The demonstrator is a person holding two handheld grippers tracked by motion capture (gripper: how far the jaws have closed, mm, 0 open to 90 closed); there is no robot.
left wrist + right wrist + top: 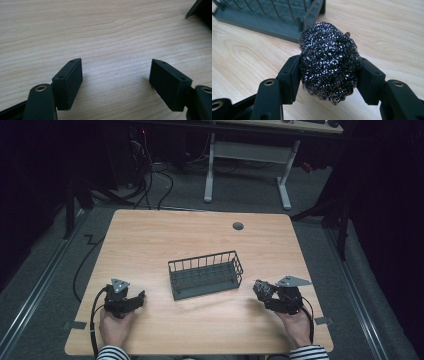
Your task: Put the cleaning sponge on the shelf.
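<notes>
Right of centre in the high view, the right gripper (261,290) holds a steel-wool scourer (262,288), its fingers (291,75) pressed into both sides of the ball; the right gripper view shows the scourer (329,60) bulging above and below the pads, clear of the tabletop (242,57). The wire basket (206,273) stands mid-frame in the high view, near the scourer but apart from it, and its nearest corner (309,20) appears at the top of the right gripper view. The left gripper (135,299) sits low at the lower left of the high view, its fingers (68,82) standing wide with nothing between them over bare tabletop (110,37). Judgement: the step in hand appears to be carrying the scourer to the basket. To do it well, keep the squeeze steady, since the springy ball could slip or shed strands; lift enough to pass the basket's rim without catching the wires; centre the scourer over the basket floor before releasing, and open only once it is low inside. The left gripper could steady the basket if it slides. No brand, label or legible writing is visible on the scourer, the basket or either gripper.
</notes>
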